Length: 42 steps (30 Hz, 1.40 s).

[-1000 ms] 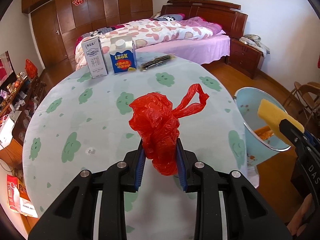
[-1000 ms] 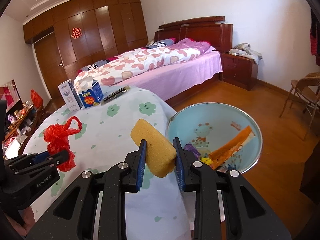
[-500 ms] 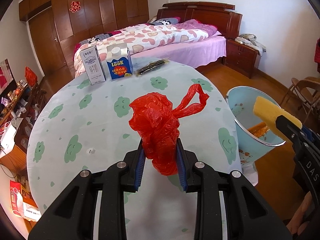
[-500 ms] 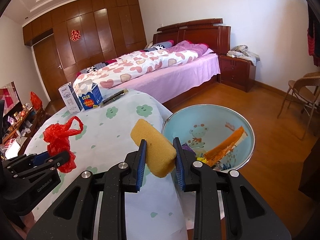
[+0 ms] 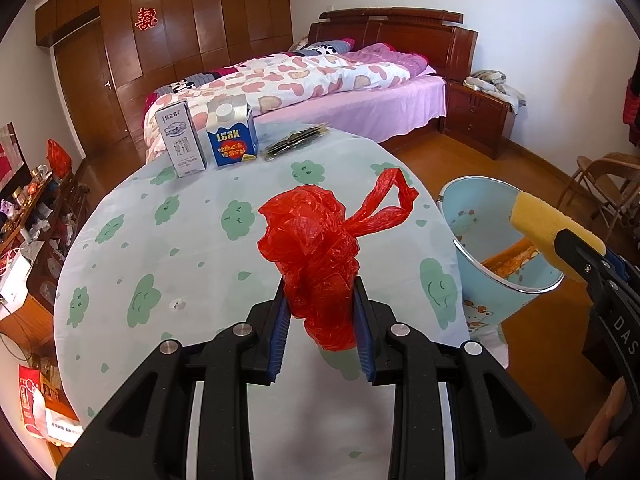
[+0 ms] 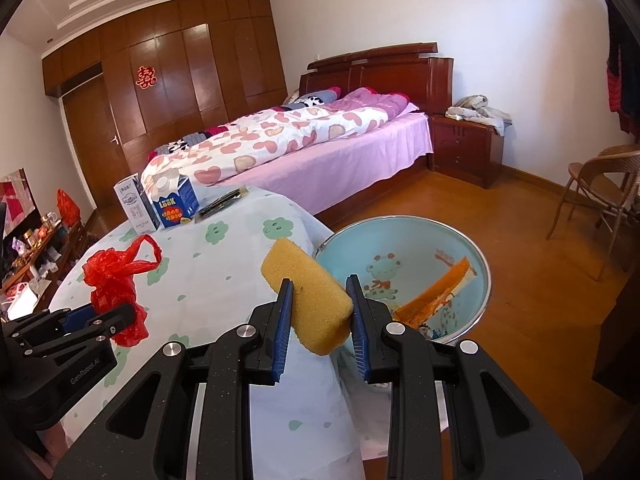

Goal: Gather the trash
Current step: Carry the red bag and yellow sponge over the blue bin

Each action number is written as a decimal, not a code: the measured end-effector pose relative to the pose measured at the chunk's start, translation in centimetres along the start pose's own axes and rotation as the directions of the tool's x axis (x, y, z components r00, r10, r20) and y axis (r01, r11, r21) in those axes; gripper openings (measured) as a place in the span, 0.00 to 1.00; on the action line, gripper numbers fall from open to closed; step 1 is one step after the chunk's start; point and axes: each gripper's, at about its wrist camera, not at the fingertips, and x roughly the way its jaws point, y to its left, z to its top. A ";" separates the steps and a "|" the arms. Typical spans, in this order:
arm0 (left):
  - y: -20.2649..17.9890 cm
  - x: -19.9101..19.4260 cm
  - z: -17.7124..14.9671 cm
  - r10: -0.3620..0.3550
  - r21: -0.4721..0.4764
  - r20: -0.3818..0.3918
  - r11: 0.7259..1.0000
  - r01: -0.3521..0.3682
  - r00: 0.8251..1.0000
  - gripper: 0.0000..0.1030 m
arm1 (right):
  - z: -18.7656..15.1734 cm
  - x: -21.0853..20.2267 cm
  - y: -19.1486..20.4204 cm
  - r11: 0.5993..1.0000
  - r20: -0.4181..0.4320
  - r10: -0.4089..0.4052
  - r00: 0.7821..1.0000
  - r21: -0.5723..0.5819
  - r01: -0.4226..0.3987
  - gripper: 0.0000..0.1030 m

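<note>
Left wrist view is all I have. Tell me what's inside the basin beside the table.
Observer: The right wrist view looks down into the basin: a long orange wrapper lies across its bottom.
Operator: Confirm the right gripper's hold on the sponge.
Observer: The right gripper is shut on the sponge, pinching it across its middle, both ends sticking out past the pads.
Operator: Say where the sponge sits against the basin.
Observer: It hangs at the near rim, over the table edge, not yet above the basin's middle.
</note>
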 end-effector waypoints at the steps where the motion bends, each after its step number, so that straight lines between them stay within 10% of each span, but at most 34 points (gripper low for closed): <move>1: -0.2 0.0 0.0 -0.001 0.004 -0.001 1.000 0.001 1.000 0.28 | 0.0 0.0 -0.2 1.000 0.000 -0.004 1.000 0.006 0.004 0.27; 42: -6.4 2.5 3.3 -0.091 0.079 0.024 0.993 0.089 0.996 0.29 | 1.6 0.3 -6.3 0.982 0.027 -0.158 0.987 0.110 0.154 0.27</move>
